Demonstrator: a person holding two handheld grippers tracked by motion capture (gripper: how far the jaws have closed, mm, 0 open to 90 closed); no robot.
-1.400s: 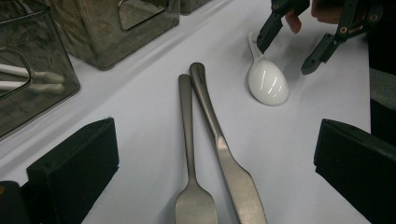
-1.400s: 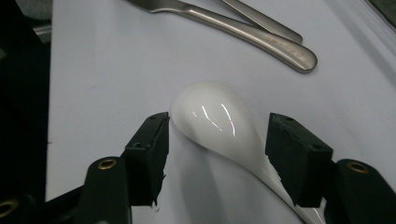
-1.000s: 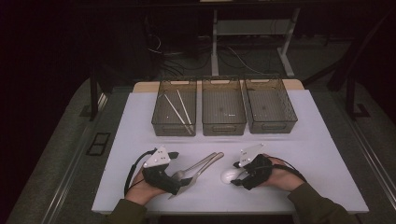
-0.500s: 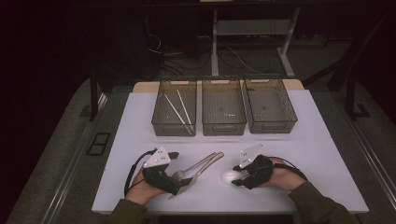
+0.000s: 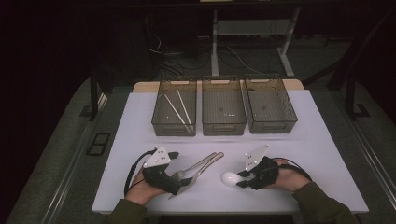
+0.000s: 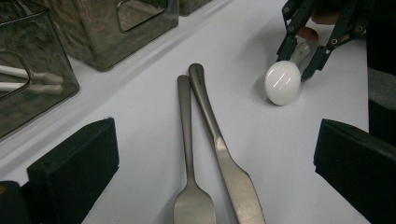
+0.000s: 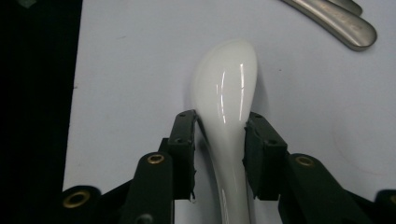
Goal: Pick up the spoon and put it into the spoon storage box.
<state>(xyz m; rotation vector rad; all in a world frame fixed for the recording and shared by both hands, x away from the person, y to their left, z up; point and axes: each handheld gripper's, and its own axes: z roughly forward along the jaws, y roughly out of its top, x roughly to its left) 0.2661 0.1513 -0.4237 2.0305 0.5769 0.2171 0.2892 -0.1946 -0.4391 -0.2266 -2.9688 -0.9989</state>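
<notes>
**Closing on the white spoon near the front edge**

Closing your right claw [image 7: 218, 154] around the white ceramic spoon [image 7: 225, 107], you had its jaws either side of the neck, just behind the bowl. The jaws had just been narrowing, and in the right gripper view the pads sat against the handle on both sides, so I read it as grasping the spoon, though perhaps not yet firmly.

The spoon [image 5: 232, 178] lay flat on the tabletop [image 5: 322, 154] close to its front edge, right of centre. Its long axis ran straight along the line of your claw: handle back between the jaws, bowl pointing away toward the left half of the tabletop. That alignment was what the coming lift depended on, since a grip across the narrow neck would let the heavy bowl droop if the squeeze was light.

Your left claw [image 5: 182, 179] rested released near the front edge, left of centre, its jaws standing wide with the metal fork [image 6: 189, 154] and knife [image 6: 219, 144] lying between them, untouched. Your right hand was clearly the nearer one to the spoon.

Three bins [image 5: 223, 128] stood in a row toward the far edge.
</notes>
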